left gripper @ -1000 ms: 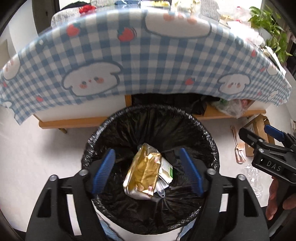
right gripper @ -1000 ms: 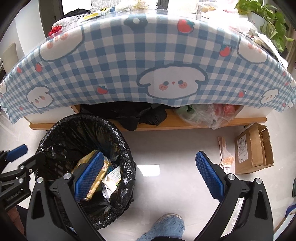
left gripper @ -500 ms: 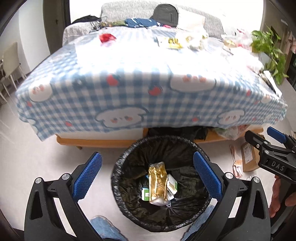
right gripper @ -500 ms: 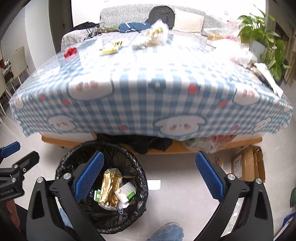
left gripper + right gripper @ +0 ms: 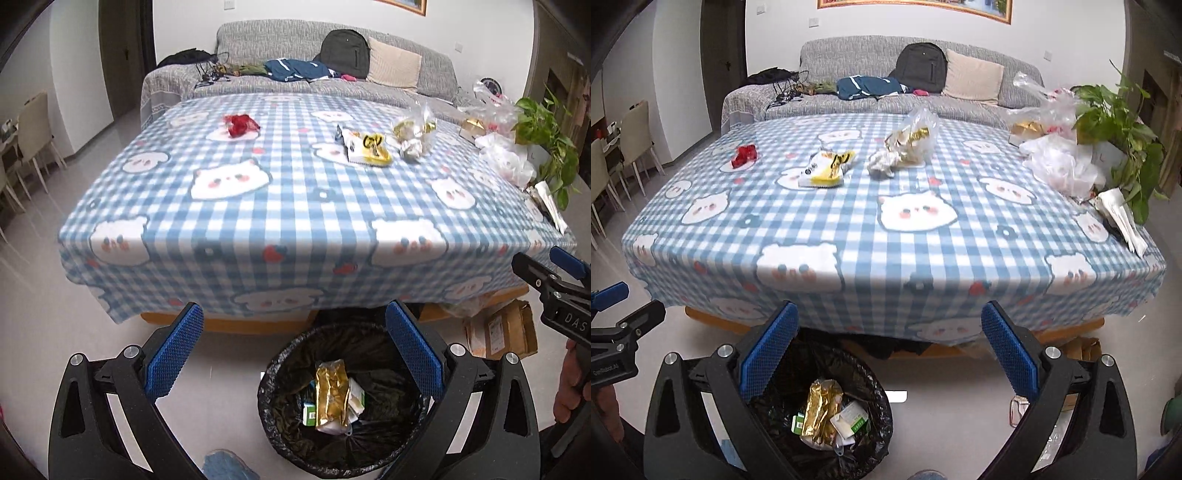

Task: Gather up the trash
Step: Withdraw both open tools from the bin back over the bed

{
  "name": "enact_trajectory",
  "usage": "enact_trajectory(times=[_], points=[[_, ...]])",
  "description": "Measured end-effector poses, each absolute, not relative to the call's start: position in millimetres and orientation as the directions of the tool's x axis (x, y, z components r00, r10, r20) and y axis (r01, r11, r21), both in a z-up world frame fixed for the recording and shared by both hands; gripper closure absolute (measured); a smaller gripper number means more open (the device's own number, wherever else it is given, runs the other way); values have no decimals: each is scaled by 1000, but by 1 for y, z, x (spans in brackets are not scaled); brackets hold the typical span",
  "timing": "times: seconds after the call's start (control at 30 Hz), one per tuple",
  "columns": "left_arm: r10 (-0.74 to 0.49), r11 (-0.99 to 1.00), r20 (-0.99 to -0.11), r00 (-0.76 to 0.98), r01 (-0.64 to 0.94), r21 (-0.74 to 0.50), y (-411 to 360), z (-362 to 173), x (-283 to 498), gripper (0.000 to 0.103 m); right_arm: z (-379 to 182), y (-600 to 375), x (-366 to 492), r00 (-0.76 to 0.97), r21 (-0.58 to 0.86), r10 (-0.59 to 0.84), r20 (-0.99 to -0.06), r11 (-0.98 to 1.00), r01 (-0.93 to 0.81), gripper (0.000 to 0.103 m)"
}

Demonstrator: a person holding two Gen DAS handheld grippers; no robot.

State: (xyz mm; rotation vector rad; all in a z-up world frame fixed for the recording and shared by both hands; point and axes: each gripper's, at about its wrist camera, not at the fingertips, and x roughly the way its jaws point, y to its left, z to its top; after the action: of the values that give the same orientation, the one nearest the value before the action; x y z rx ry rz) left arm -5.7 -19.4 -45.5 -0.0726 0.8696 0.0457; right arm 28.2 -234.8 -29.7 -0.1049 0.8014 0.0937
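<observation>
A black-lined trash bin [image 5: 280,373] [image 5: 875,384] stands on the floor before the table, with a gold wrapper [image 5: 331,391] [image 5: 820,406] and small cartons inside. On the checked tablecloth [image 5: 295,206] [image 5: 871,229] lie a red wrapper [image 5: 239,124] [image 5: 744,156], a yellow-white packet [image 5: 369,147] [image 5: 827,168], and a clear bag with gold wrappers [image 5: 413,129] [image 5: 912,140] beside crumpled paper [image 5: 884,164]. My left gripper [image 5: 295,354] hangs open and empty above the bin. My right gripper [image 5: 890,354] is open and empty too, right of the bin.
A potted plant [image 5: 1119,125] and plastic bags [image 5: 1060,166] crowd the table's right edge. A cardboard box [image 5: 506,328] sits on the floor at the right. A grey sofa [image 5: 332,59] with a backpack stands behind. Chairs [image 5: 631,147] are at the far left.
Both grippers rose from just over the bin, so the tabletop and its litter came into view. The left jaws widened; the gold wrapper stays in the bin.
</observation>
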Motion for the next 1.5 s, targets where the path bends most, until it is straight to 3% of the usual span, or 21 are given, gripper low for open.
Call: enact_trajectory(times=[0.3,0.7,1.13,1.3,1.4,1.5], points=[[35,995,-731,681,-94,-41,0,-12,35,6,-2,-217,69,718,-59,47,-694,991,-122,8],[72,992,-732,678,-127,-20,26,-7,94,6,-5,-215,122,721,-31,64,-690,993,-118,8],[84,988,-743,664,-154,-26,48,-18,161,6,-23,-214,179,694,0,92,-714,991,-132,22],[88,987,-758,646,-158,-20,58,-24,192,6,-31,-212,204,680,-8,81,-729,992,-127,22],[96,984,-764,638,-175,-22,65,-28,211,6,-34,-213,217,676,-8,64,-735,995,-103,15],[100,983,-770,630,-184,-23,69,-31,230,6,-36,-214,230,675,-11,57,-735,995,-96,13]])
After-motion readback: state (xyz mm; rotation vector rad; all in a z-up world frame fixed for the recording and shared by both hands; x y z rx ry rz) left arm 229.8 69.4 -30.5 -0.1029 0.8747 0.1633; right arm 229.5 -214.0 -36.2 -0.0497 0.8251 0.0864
